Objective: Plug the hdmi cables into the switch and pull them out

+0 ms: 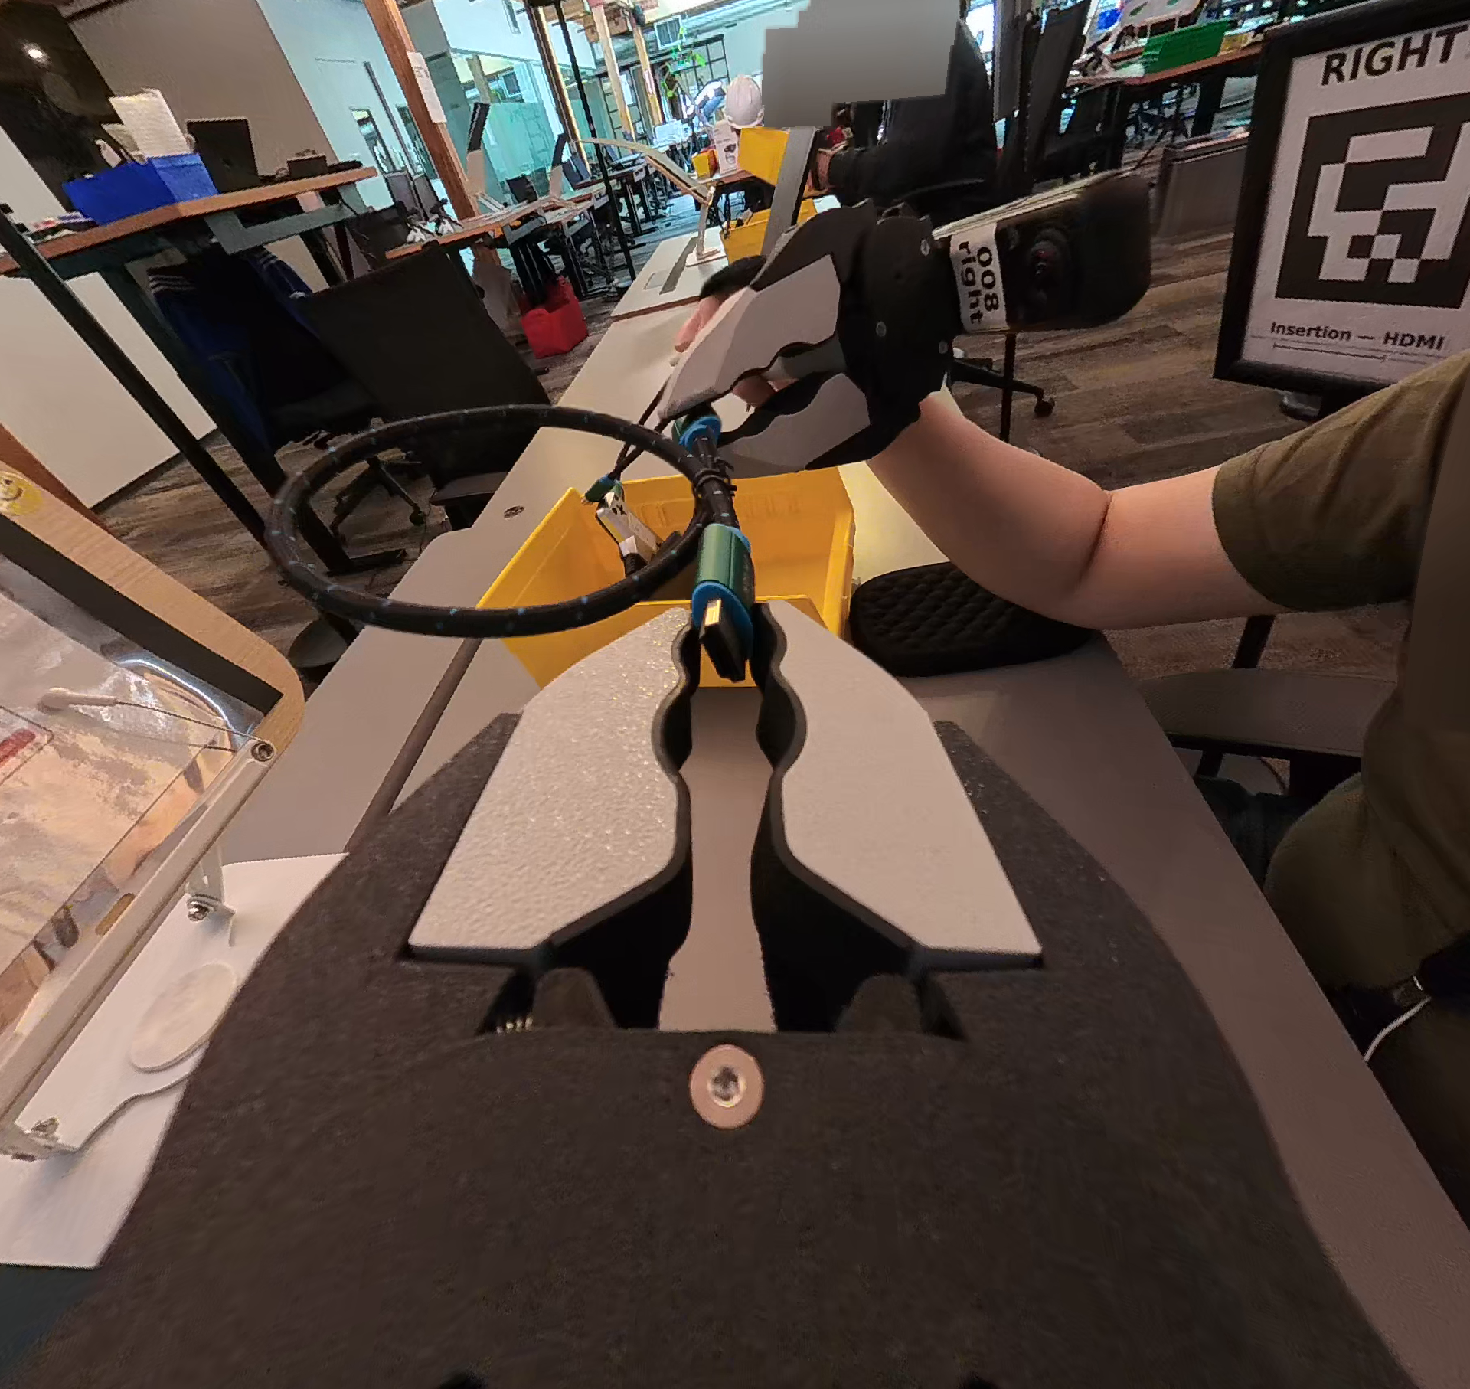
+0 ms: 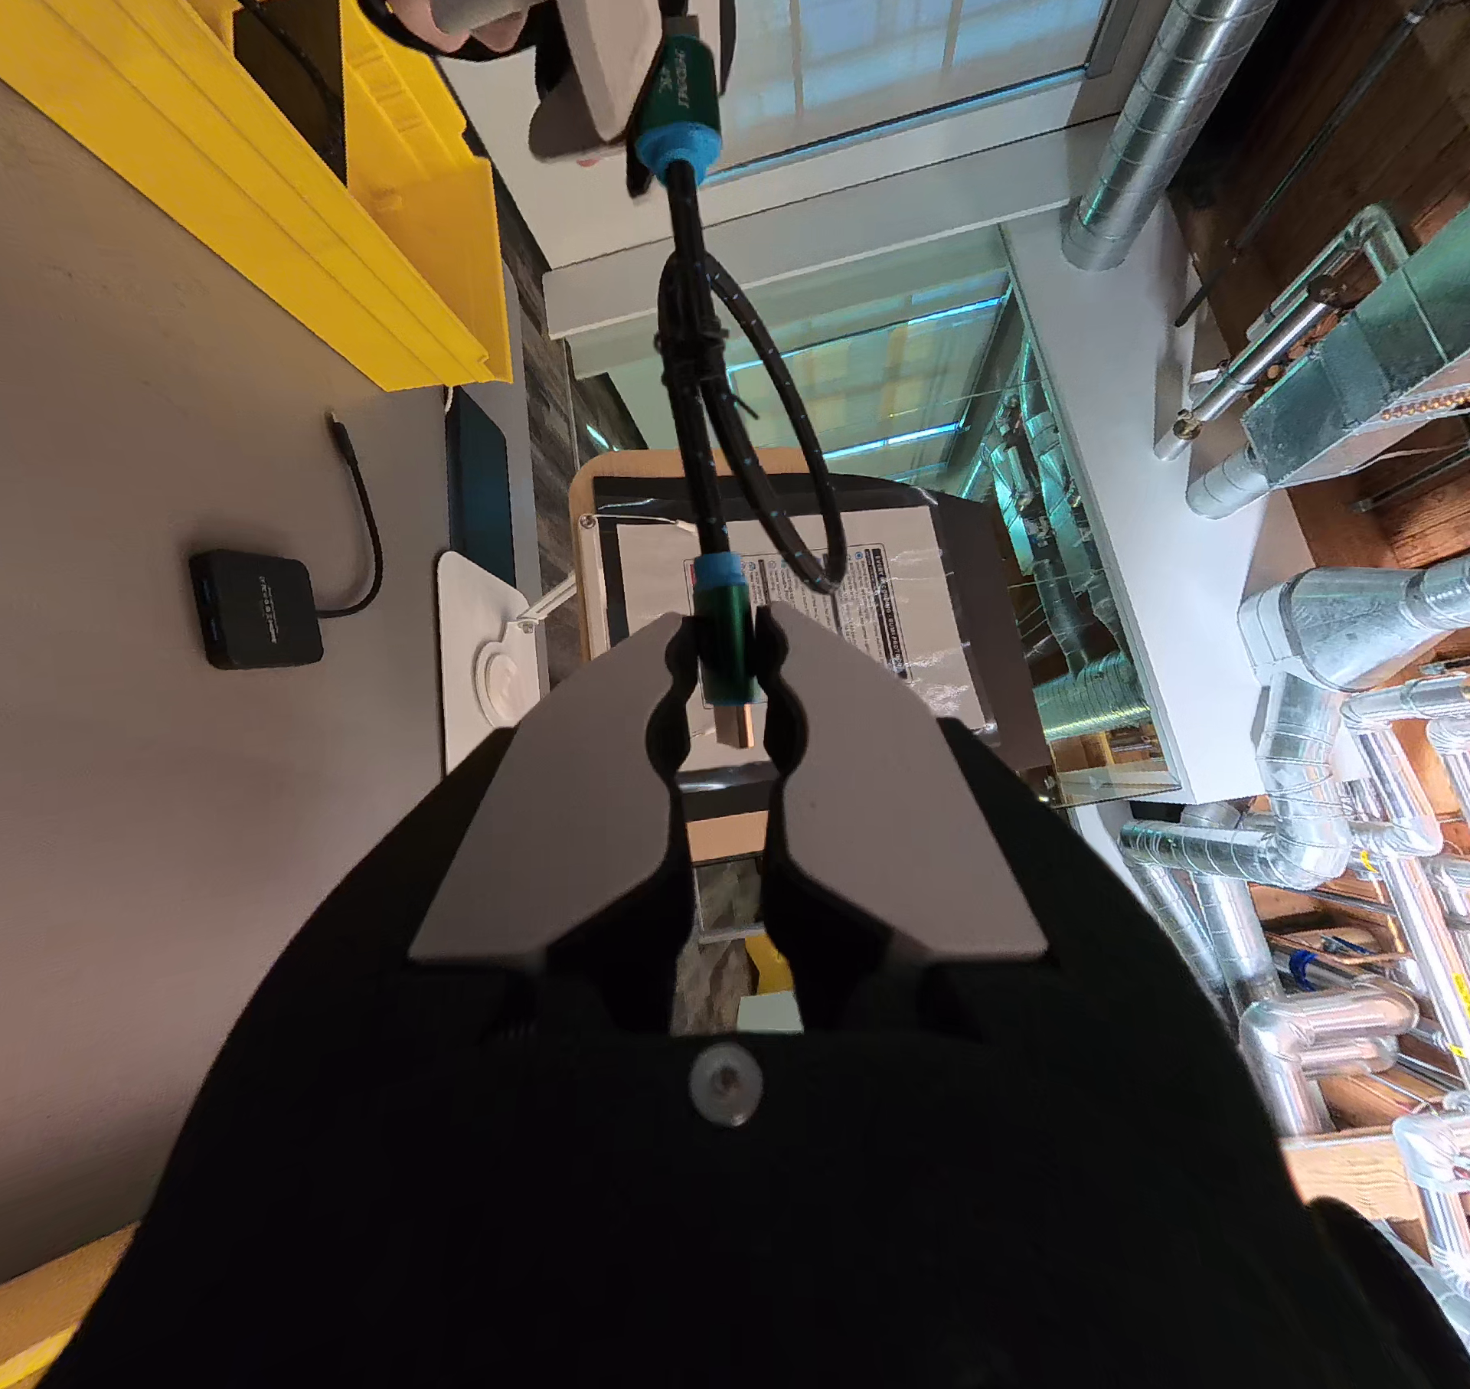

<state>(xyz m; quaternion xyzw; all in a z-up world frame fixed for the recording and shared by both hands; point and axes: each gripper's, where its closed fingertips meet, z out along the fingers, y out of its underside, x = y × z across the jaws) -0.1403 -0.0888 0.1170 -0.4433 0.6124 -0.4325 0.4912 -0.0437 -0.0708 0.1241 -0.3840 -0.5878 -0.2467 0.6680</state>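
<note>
Both grippers, left gripper (image 1: 722, 647) and right gripper (image 2: 720, 655), have jaws closed on opposite green plugs of one stiff, springy braided cable (image 1: 414, 603) looping above the yellow bin (image 1: 803, 523), so gripping those rigid plug bodies looks safest while the switch (image 2: 254, 609) waits on the surface (image 2: 159, 364).

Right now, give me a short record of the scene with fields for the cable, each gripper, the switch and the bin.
cable: one black braided HDMI cable, coiled in a loop and tied, held in the air by both ends
left gripper: fingers shut on the near green plug
right gripper: fingers shut on the other green plug
switch: small black box on the grey table, no HDMI cable plugged in
bin: yellow bin on the table, below the cable
</note>
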